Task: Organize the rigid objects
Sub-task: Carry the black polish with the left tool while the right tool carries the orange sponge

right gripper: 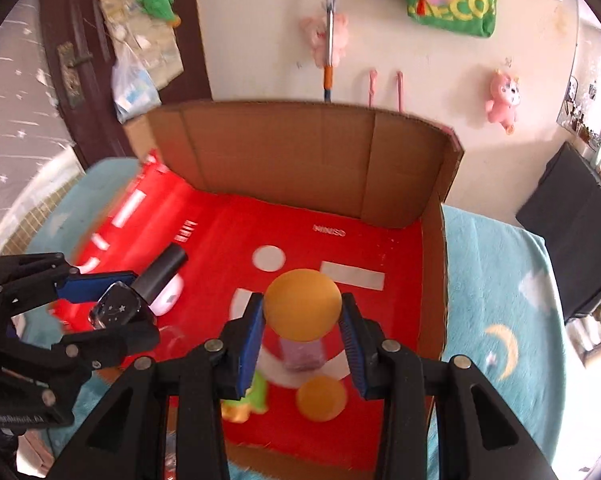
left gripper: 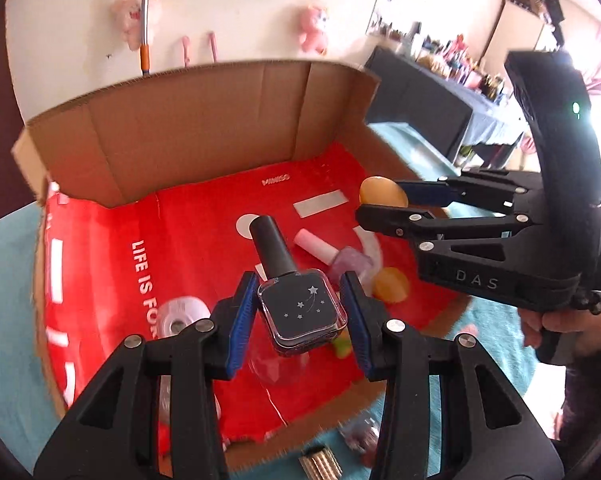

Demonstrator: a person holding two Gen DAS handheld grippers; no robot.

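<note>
the cardboard box (right gripper: 300,160) with its red floor lies under both tools, mid-carry. the left gripper (left gripper: 302,312) pinches a dark nail polish bottle (left gripper: 302,314) above the box's near left; the right gripper (right gripper: 302,332) pinches an orange ball (right gripper: 303,305) near the middle. next, i judge, each load needs a free spot on the floor before the jaws let go.

Daylight flooded in bright, blowing out white at the left view's right edge. Both fisheye views bent and darkened at their corners. Motion blur smeared the cardboard box (left gripper: 204,120) rim and the teal blanket (right gripper: 496,280).
</note>
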